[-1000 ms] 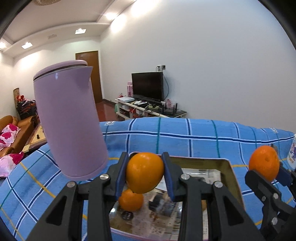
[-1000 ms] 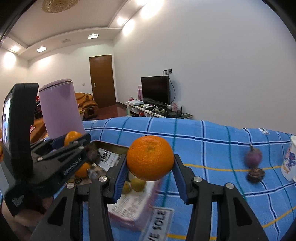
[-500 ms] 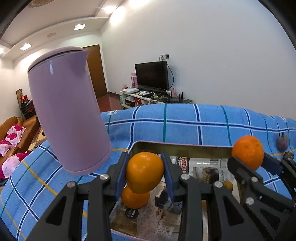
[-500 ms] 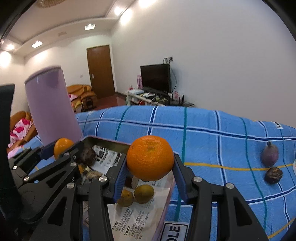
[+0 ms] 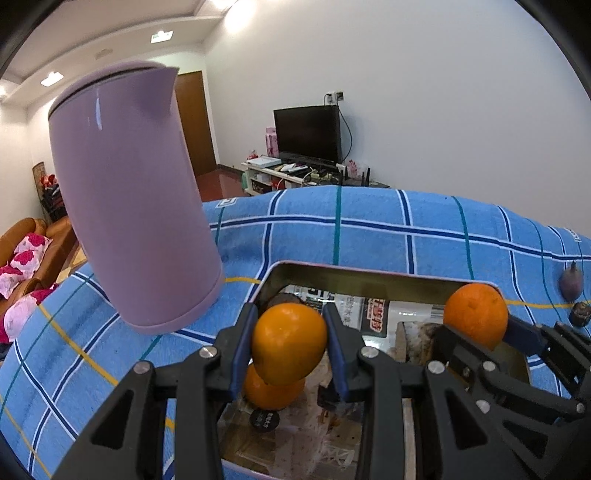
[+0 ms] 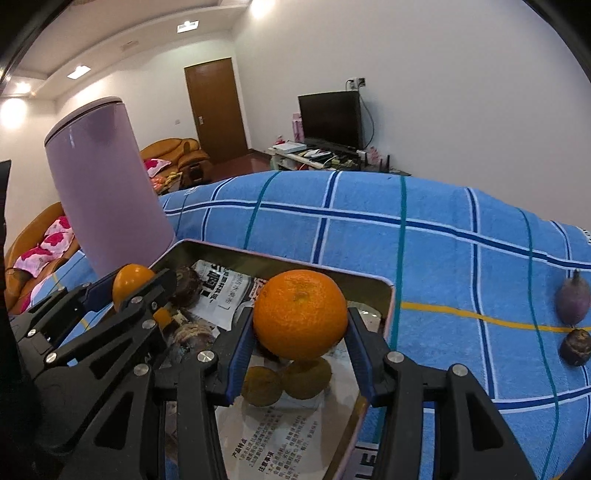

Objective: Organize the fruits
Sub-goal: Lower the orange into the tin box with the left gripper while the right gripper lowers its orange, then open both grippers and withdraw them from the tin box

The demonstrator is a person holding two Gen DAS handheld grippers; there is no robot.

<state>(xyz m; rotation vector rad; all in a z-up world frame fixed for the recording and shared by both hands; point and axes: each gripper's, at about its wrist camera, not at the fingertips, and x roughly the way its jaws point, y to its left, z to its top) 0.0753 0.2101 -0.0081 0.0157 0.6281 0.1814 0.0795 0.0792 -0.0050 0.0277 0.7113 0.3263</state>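
White walls, recessed ceiling lights (image 6: 187, 26) — brown door (image 6: 216, 110), television (image 6: 330, 119), orange sofa (image 6: 173, 151).

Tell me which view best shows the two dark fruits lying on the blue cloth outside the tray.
The right wrist view: the purple fruit and the darker round one below it sit clear and large on the cloth. The left wrist view shows the same pair small, squeezed at its right edge.
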